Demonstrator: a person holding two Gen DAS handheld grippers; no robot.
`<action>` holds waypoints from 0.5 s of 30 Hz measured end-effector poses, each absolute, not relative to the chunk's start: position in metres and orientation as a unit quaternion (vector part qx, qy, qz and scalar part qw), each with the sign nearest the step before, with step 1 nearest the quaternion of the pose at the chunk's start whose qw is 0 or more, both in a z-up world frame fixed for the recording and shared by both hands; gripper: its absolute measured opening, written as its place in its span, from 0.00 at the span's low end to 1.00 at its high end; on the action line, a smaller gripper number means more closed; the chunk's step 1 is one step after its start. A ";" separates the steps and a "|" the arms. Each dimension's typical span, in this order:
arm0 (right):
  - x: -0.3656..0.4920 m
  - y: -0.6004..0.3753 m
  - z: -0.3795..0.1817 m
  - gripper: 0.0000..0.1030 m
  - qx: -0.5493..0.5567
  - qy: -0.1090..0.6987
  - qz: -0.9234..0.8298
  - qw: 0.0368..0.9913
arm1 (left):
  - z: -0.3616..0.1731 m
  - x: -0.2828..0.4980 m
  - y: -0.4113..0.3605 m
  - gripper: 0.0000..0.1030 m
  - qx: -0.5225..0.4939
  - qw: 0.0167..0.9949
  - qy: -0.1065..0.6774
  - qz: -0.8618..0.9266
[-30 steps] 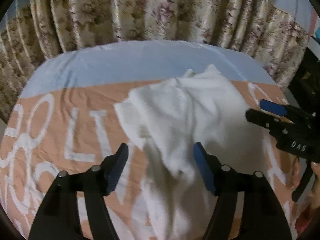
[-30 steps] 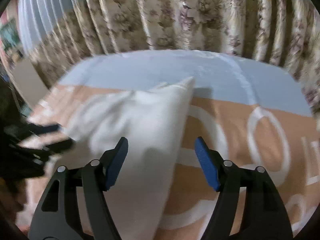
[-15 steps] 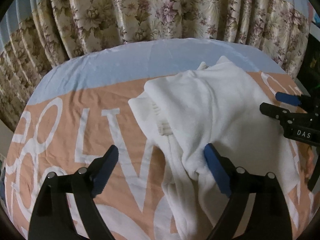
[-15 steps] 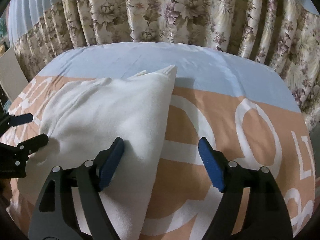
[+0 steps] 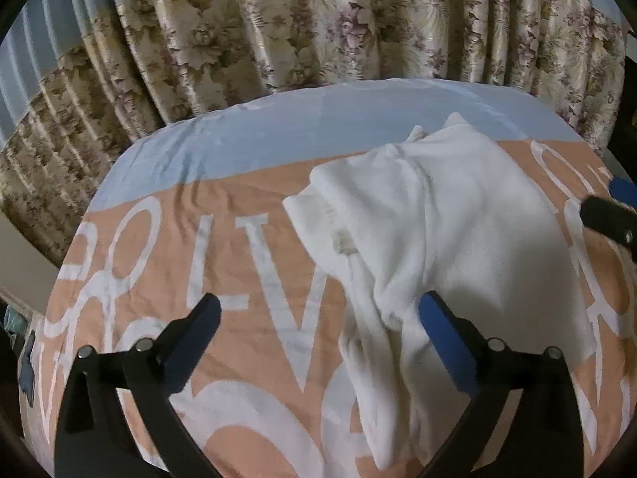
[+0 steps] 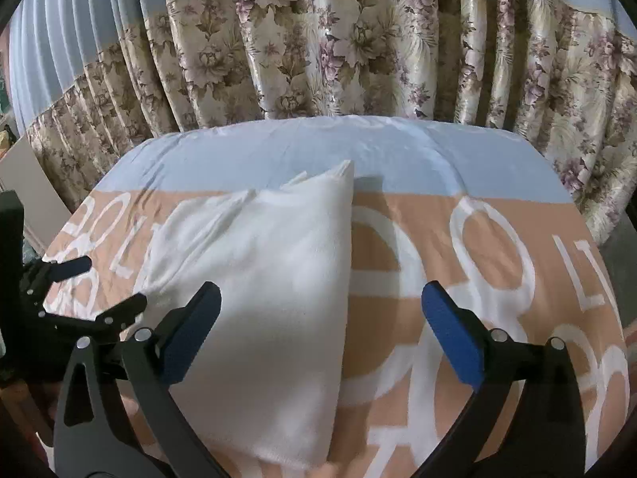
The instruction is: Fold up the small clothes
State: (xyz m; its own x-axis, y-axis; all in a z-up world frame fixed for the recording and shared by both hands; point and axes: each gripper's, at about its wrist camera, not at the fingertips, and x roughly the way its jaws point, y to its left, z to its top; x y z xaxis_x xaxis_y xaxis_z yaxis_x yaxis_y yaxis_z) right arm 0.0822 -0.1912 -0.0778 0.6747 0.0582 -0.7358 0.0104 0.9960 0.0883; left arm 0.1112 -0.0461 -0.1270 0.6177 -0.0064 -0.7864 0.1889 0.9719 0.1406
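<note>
Fold just laid: left gripper (image 5: 318,318) and right gripper (image 6: 320,310) opening, nothing clamped — white garment (image 5: 458,219) lies mid-bedspread (image 5: 247,263); next, regrip an edge.

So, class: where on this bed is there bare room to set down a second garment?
Free: the blue strip between the floral curtain and the white garment; the lettered peach sheet beyond its straight edge; and the peach stretch off its rumpled side. Crowded: the middle, under both opening grippers.
</note>
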 end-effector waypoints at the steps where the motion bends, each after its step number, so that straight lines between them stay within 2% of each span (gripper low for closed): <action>1: 0.080 -0.189 -0.081 0.97 0.038 0.412 0.007 0.910 | -0.127 0.108 -0.045 0.98 0.104 0.893 0.435 -0.052; 8: 0.047 -0.173 -0.091 0.97 0.017 0.413 -0.032 0.910 | -0.119 0.081 -0.036 0.98 0.089 0.887 0.449 -0.050; 15: 0.016 -0.170 -0.067 0.97 0.032 0.386 -0.048 0.921 | -0.095 0.051 -0.026 0.98 0.091 0.898 0.431 -0.025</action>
State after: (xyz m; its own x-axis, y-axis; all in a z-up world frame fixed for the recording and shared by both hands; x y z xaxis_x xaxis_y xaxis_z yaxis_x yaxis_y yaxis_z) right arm 0.0156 -0.1697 -0.0671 0.6981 -0.0634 -0.7132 0.1123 0.9934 0.0216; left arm 0.0507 -0.0256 -0.0952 0.6277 0.0337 -0.7777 0.1224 0.9824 0.1413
